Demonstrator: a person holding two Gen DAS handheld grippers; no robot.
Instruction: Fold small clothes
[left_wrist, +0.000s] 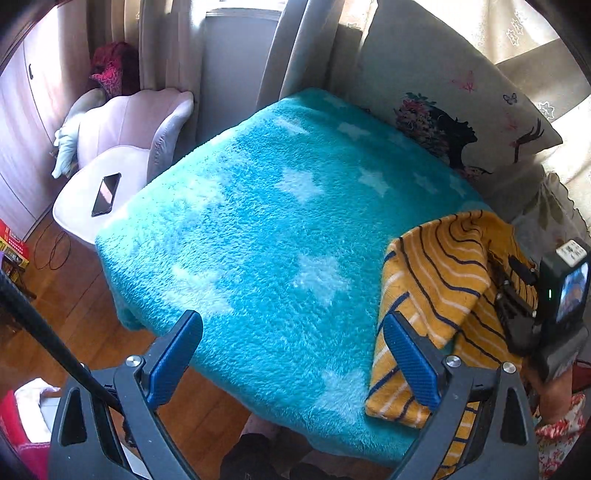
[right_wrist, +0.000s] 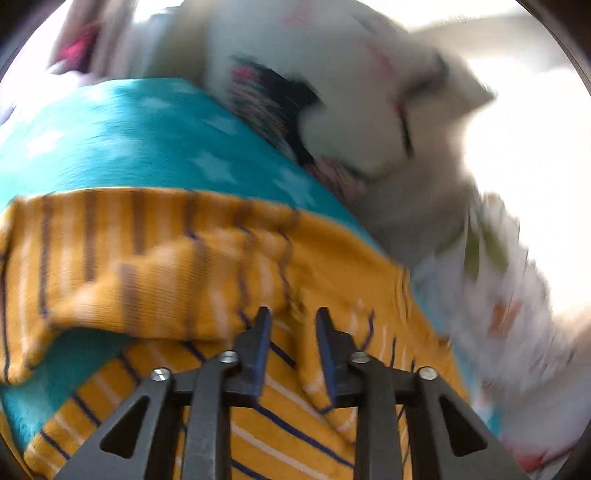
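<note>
Left tongs (left_wrist: 291, 354): hanging spread wide over the blanket (left_wrist: 258, 229), gripping nothing; the right-hand blue pad is showing in front of the garment's near edge, and whether it is touching the cloth I cannot tell.
Right tongs (right_wrist: 291, 317): standing partly parted just over the garment (right_wrist: 155, 266); cloth is lying under and between the tips, but the pads are not pressing on it, so I am reading them as released.
Garment: a small mustard knit with dark and white stripes, lying bunched and partly doubled over at the right near corner of the blanket, one flap lifting clear of the layer beneath.
Surface: a fluffy turquoise blanket with pale stars, spreading over what is looking like a bed; a printed pillow (left_wrist: 461, 122) is leaning at the far side.
Handling, as a judgement: light, soft, limp and stretchy; it is likely sagging and sliding when lifted, and the fleece is probably dragging at it.
Where to take hold, as a judgement: at a hem or corner, pinching one layer only, one tongs to each corner, keeping the edge taut.
Risk: catching two layers, or blanket pile along with the knit.
</note>
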